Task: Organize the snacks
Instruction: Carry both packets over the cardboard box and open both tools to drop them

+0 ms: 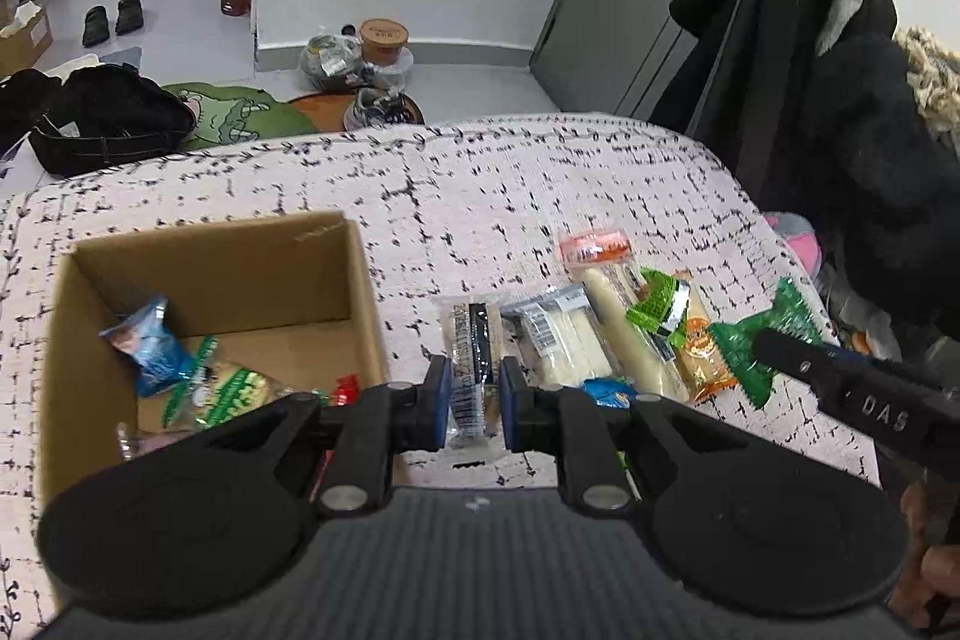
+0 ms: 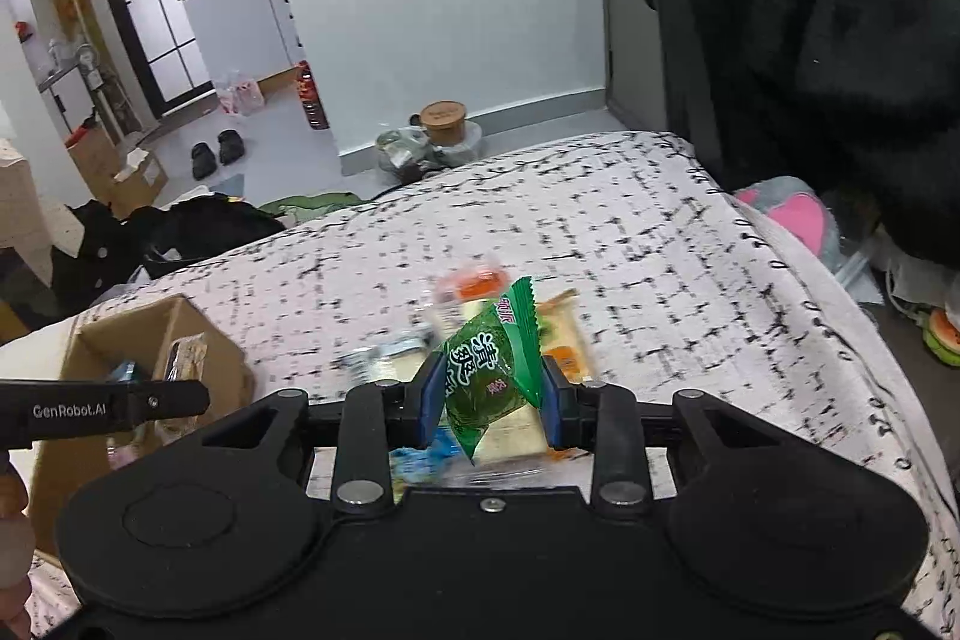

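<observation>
Right of the cardboard box [image 1: 210, 280], loose snacks lie in a row on the patterned cloth. Left gripper [image 1: 474, 394] jaws pinch a clear-wrapped bar [image 1: 474, 352]; right gripper [image 2: 489, 388] jaws pinch a green packet [image 2: 489, 370], lifted clear, likely bound for the box.

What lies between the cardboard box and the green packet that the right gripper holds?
In the left wrist view, between the cardboard box and the green packet lies a row of wrapped snacks on the patterned cloth; the left gripper grips the nearest one.
</observation>
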The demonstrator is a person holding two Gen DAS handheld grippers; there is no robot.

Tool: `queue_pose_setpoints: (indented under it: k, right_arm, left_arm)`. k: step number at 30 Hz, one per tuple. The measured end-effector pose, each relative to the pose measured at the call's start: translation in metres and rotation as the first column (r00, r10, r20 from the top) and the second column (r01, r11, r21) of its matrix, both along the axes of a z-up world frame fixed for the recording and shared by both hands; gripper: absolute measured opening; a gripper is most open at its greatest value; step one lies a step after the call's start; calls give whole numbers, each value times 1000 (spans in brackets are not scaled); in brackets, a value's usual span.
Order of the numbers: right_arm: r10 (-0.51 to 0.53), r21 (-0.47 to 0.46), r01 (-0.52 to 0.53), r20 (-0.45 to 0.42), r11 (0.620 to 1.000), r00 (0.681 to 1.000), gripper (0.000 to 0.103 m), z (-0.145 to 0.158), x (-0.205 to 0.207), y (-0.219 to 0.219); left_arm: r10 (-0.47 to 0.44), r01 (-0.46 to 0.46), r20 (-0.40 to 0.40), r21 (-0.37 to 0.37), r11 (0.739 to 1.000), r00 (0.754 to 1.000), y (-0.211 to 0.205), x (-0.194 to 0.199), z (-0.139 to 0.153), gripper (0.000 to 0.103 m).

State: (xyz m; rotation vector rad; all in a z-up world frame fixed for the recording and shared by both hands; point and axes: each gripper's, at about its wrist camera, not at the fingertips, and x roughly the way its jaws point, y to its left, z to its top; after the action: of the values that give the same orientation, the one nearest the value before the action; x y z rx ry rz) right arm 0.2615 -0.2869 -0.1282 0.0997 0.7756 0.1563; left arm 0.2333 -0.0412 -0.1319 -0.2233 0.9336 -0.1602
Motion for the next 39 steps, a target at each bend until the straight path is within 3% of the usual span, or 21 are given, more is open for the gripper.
queue_pose_setpoints:
  k: [16,32,39]
  right_arm:
    - [82,52,-84,42,995,996,31,16,-15,60]
    - [175,86,-178,43,980,984,31,16,-22,116]
    - [211,100,-214,36,972,977,31,15,-24,133]
  left_arm:
    - [65,-64,52,-18,998,997,53,-33,26,16]
    - [139,-139,-3,-33,990,990,101,-51,16,16]
    - [203,-203,-11,-33,979,979,117,-52,16,24]
